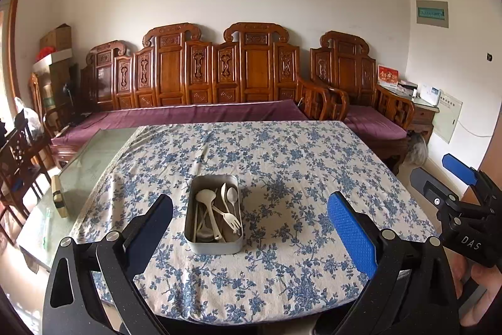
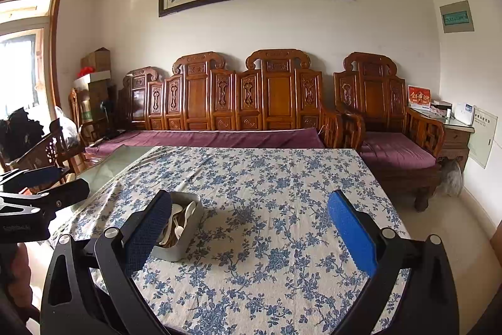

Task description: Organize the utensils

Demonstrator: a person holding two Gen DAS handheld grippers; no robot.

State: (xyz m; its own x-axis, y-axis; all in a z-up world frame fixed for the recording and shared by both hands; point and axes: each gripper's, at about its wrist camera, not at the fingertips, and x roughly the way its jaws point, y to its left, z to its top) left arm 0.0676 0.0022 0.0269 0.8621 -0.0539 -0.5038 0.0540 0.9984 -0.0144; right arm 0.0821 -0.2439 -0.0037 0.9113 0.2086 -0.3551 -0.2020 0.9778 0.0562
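A grey metal tin (image 1: 191, 206) stands on the blue-flowered tablecloth (image 1: 282, 153). Inside lie several white plastic utensils: a ladle (image 1: 205, 197), a spoon (image 1: 232, 195) and a fork (image 1: 230, 220). My left gripper (image 1: 249, 228) is open and empty, held above the near table edge with the tin between its fingers in view. My right gripper (image 2: 249, 228) is open and empty, to the right of the tin (image 2: 185, 244), whose left part hides behind its left finger (image 2: 147, 234). The right gripper also shows at the right edge of the left wrist view (image 1: 439, 181).
The cloth leaves a glass table strip (image 1: 94, 153) bare at the left. A carved wooden sofa (image 1: 219, 77) with purple cushions stands behind the table, an armchair (image 2: 386, 127) to its right. Wooden chairs (image 2: 53, 153) stand at the left. The left gripper shows at the left edge of the right wrist view (image 2: 44, 187).
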